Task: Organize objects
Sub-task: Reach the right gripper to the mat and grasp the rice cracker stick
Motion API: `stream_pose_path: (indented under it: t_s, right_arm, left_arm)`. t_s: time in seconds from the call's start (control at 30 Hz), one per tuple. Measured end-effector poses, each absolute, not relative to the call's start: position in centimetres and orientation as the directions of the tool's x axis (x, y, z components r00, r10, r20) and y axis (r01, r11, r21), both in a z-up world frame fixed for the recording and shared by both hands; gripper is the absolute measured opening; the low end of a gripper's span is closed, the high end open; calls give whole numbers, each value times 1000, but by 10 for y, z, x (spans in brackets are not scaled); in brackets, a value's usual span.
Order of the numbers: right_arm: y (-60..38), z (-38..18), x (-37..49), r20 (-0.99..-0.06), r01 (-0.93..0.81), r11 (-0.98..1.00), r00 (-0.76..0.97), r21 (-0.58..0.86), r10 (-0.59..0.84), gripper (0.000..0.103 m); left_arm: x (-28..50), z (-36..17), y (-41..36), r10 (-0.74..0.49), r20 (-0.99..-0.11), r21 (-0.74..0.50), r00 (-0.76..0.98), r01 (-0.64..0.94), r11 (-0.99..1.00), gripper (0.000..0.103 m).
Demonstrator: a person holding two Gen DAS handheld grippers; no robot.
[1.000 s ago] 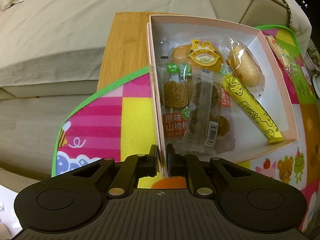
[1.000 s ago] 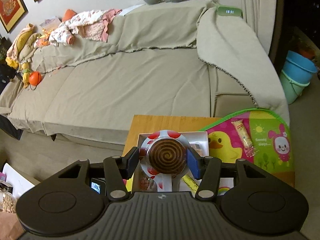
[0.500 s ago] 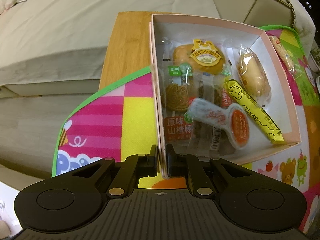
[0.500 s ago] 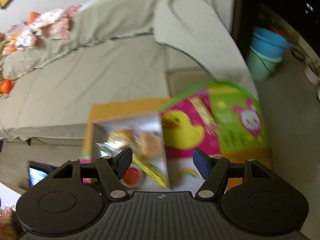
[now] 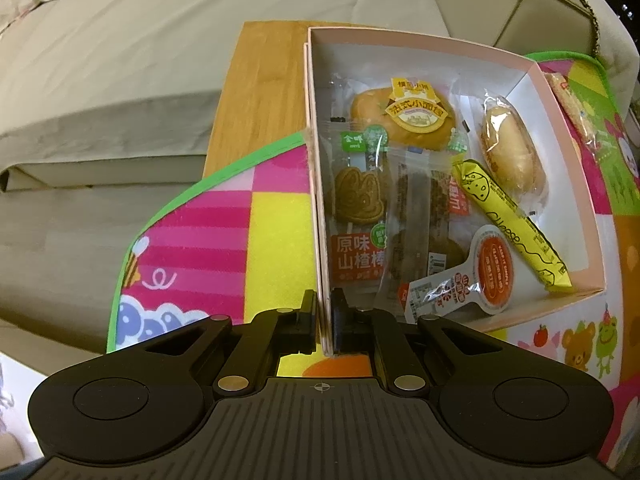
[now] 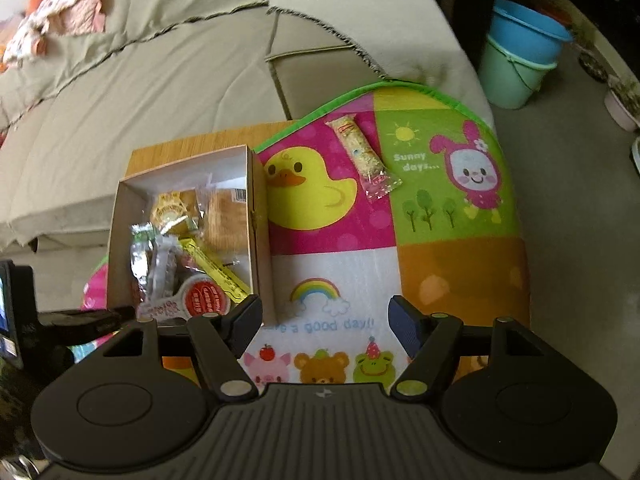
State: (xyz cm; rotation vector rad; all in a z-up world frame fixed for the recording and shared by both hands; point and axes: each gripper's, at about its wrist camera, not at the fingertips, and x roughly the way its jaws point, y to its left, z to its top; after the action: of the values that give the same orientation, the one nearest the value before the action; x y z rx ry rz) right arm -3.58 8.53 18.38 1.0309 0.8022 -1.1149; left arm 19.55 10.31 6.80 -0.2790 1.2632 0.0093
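The left tongs are clamped on the near wall of the pale pink cardboard box, which sits on the bright cartoon-printed play mat over the wooden surface. The right tongs hang over the mat with their jaws wide apart, having just been opening, nothing between them. Inside the box lie wrapped snacks, among them the round lollipop in a clear wrapper. A long wrapped cereal bar rests on the mat outside the box.
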Motion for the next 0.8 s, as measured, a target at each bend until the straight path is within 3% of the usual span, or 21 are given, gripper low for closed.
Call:
stream_pose_path:
  t_s: [0.37, 0.5, 0.7, 0.77, 0.8]
  right_arm:
    - [-23, 106, -30, -920, 934, 296, 285, 202, -270, 70]
    - [-76, 75, -3, -931, 946, 307, 199, 101, -306, 49]
    - [-107, 54, 31, -938, 914, 405, 168, 32, -304, 49]
    - [-107, 48, 36, -944, 852, 522, 202, 38, -262, 49]
    - [-106, 47, 36, -943, 849, 527, 204, 37, -261, 43]
  left_arm:
    - [197, 73, 97, -85, -951, -145, 298, -185, 972, 9]
    - [194, 74, 95, -81, -950, -139, 302, -177, 974, 9]
    - [193, 72, 96, -75, -948, -149, 308, -223, 963, 9]
    - [193, 71, 96, -76, -947, -149, 312, -219, 964, 9]
    - [193, 71, 96, -76, -947, -149, 313, -216, 965, 9]
